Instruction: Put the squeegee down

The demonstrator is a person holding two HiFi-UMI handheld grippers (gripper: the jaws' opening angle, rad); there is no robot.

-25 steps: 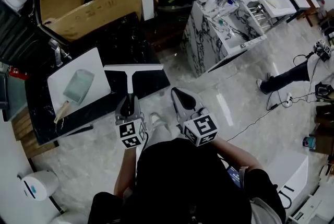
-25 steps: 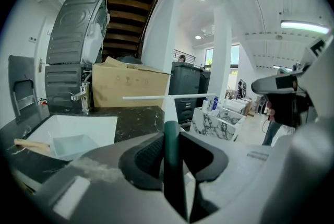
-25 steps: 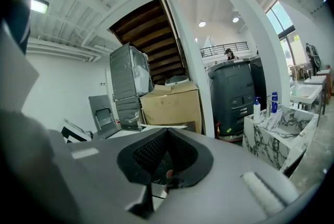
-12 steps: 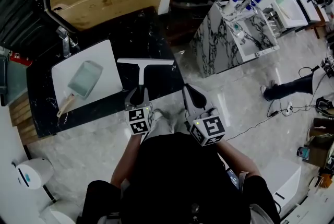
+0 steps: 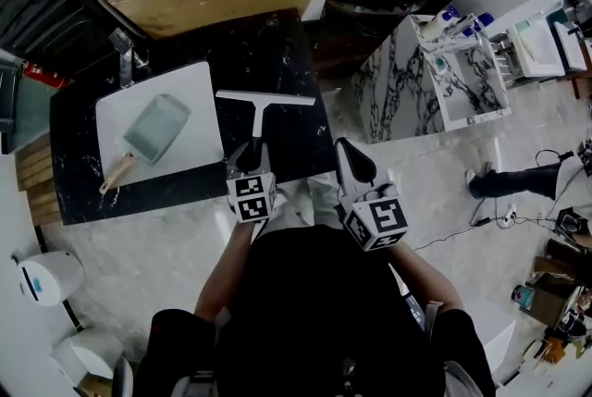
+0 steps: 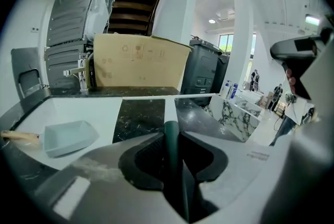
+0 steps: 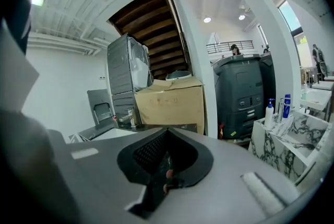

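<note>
Squeegee (image 5: pixel 258 112) over the counter (image 5: pixel 268 48), not yet let go
The left gripper (image 5: pixel 250 155) pinches the squeegee's dark handle, and the white blade lies across the right part of the counter; whether it already rests on the counter I cannot tell. Left to do, I judge: settle it and spread the jaws. The right gripper (image 5: pixel 354 166), jaws pressed together on nothing, hangs off the counter's front edge

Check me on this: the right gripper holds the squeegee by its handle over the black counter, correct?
No, the left gripper holds the squeegee by its handle over the black counter. The left gripper view shows the dark handle clamped between its jaws.
</note>
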